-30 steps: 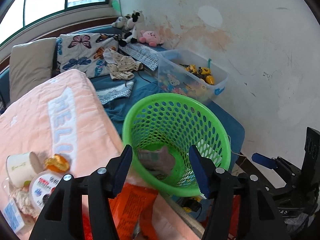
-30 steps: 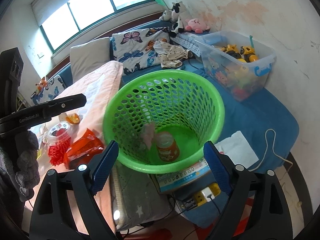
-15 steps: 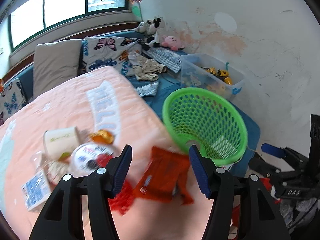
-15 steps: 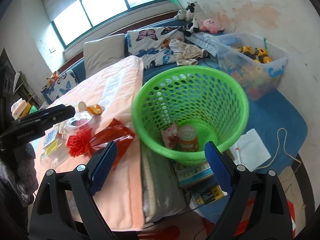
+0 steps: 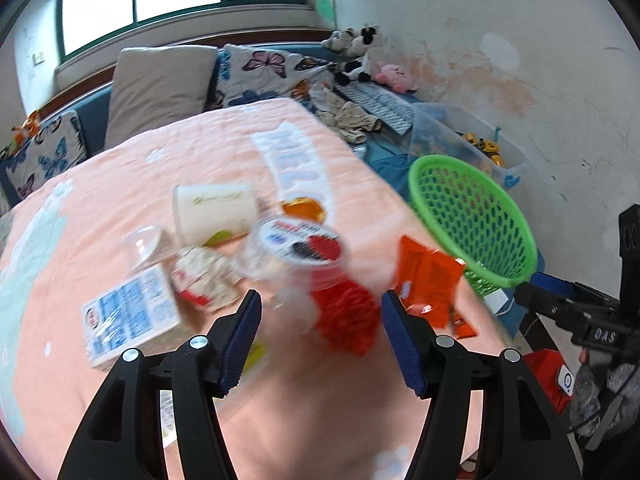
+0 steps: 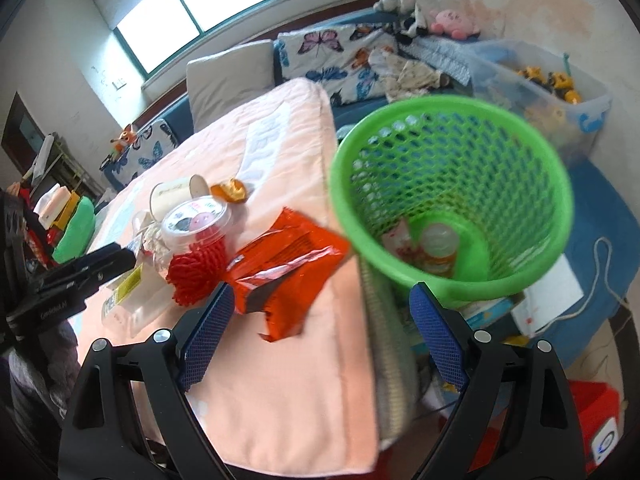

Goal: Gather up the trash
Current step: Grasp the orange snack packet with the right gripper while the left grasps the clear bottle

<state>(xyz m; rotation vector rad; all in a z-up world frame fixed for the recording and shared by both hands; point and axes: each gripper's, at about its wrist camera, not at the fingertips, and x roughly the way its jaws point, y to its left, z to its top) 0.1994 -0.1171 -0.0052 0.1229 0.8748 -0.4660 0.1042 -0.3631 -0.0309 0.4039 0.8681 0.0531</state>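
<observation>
A green mesh basket (image 6: 452, 196) stands beside the pink-covered table (image 6: 288, 360) and holds a small bottle (image 6: 440, 248) and a wrapper. On the table lie an orange-red foil bag (image 6: 284, 264), a red fuzzy thing (image 6: 196, 276), a clear lidded tub (image 5: 296, 248), a paper cup (image 5: 216, 210), a blue-white carton (image 5: 128, 316) and a crumpled wrapper (image 5: 206, 278). My left gripper (image 5: 320, 340) is open and empty above the tub and the red thing. My right gripper (image 6: 320, 332) is open and empty between the foil bag and the basket (image 5: 476, 216).
Cushions (image 5: 160, 88) and plush toys (image 5: 360, 52) line the bench under the window. A clear toy box (image 6: 548, 92) stands behind the basket. A white paper (image 6: 552, 300) and a cord lie on the blue mat. A red box (image 6: 596, 412) sits at lower right.
Both grippers have swung left, away from the basket and toward the table. The left one now faces the pile of trash. Both stay open and empty.
</observation>
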